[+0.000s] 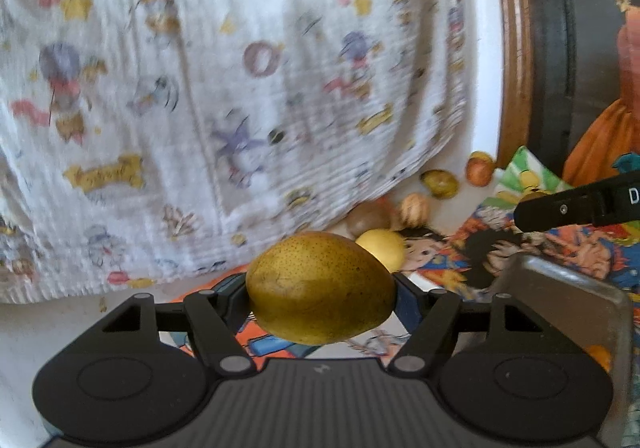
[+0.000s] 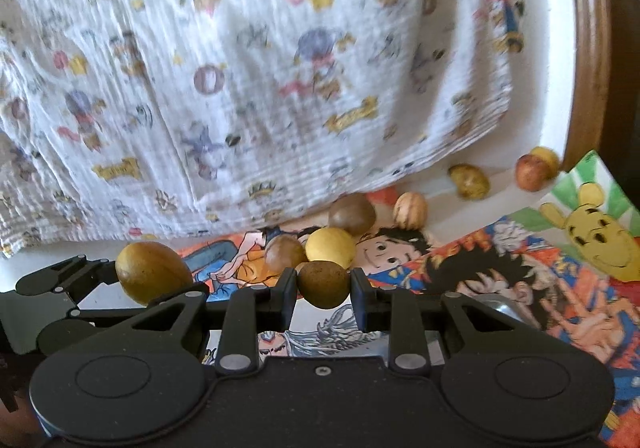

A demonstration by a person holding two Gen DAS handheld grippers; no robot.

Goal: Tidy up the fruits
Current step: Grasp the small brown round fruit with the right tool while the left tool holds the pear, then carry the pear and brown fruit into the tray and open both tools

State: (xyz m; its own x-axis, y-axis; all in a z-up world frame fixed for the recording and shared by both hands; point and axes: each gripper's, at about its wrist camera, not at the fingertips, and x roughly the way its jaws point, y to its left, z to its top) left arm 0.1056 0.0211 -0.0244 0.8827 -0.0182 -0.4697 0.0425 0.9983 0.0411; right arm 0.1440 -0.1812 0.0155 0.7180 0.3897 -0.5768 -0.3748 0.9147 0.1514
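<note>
1. A white printed cloth (image 1: 208,96) fills the upper left and centre of both views, hanging down to a lower edge that runs from the lower left up toward the right of the frame. Its pattern is blurred.
2. A cartoon mat (image 2: 500,268) covers the table (image 2: 460,192) at centre and right. Only the right wrist view shows its wide printed spread, with a yellow bear at the right edge. The left wrist view shows just a strip of it.
3. A brown wooden rim (image 1: 516,48) curves down the upper right of both views. Only the left wrist view shows the dark surface beyond it.
4. A grey tray (image 1: 568,296) sits at lower right in the left wrist view. In the right wrist view only a sliver shows behind the gripper.
5. The left gripper (image 1: 322,294) is clamped on a green-brown pear (image 1: 320,288), at bottom centre of its view and at the left edge of the right wrist view.
6. The right gripper (image 2: 324,290) is clamped on a small brown fruit (image 2: 323,284), at bottom centre of its own view. The left wrist view shows only one black finger at the right edge.
7. Loose fruits lie in a cluster at the cloth's lower edge: a yellow one (image 2: 330,247), two brown ones and a pale striped one (image 2: 410,210).
8. Further right, near the rim, a green fruit (image 2: 469,181) and a reddish one (image 2: 532,172) lie apart on bare white table, with open room between them and the cluster.
</note>
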